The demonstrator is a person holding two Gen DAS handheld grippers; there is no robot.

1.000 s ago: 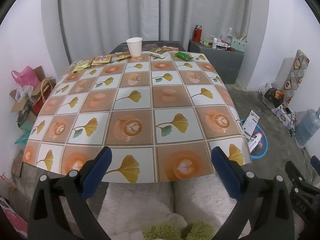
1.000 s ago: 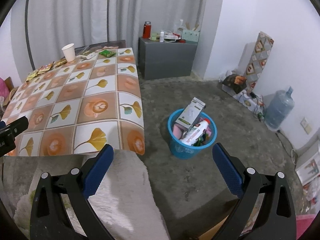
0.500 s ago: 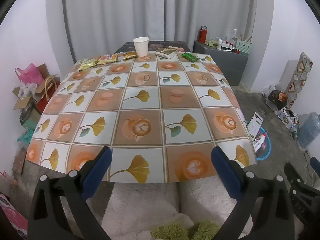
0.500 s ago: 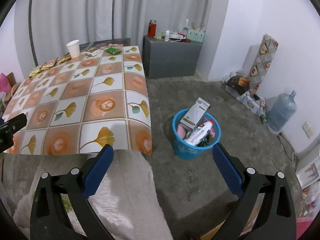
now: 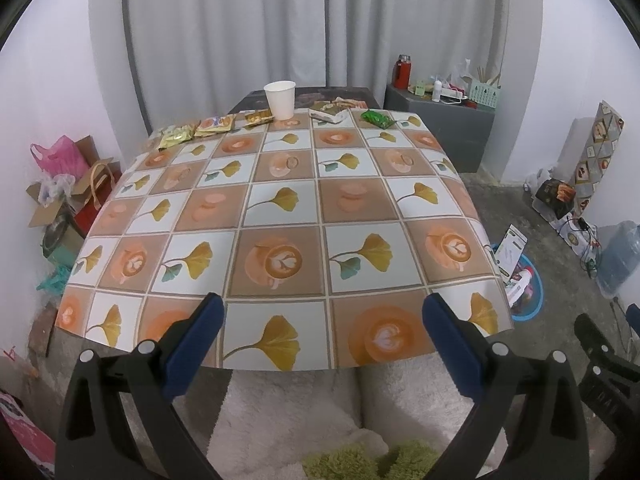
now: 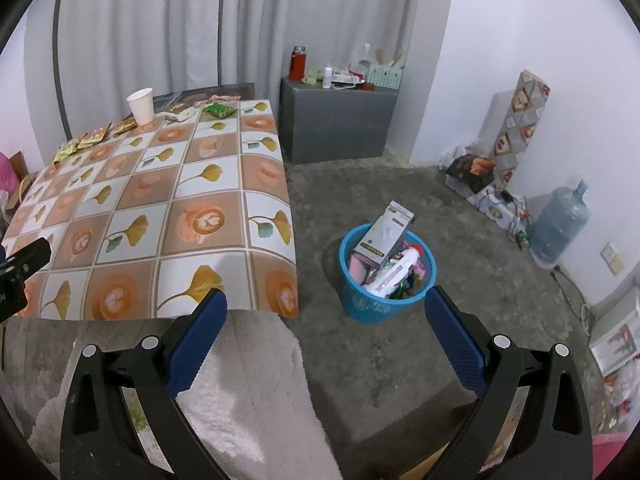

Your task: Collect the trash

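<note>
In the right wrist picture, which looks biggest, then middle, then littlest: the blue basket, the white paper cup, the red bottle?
1. blue basket, clearly biggest, and also nearest.
2. white paper cup and red bottle look about alike, both far away, so I won't rank them.

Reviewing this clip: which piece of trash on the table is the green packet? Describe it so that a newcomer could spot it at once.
Start at the table with the ginkgo-leaf and coffee-cup patterned cloth and go to its far edge, where the white paper cup stands. Right of the cup, past a flat white carton, lies the small crinkled green packet. It is the only bright green wrapper; the packets left of the cup are yellow-gold.
</note>
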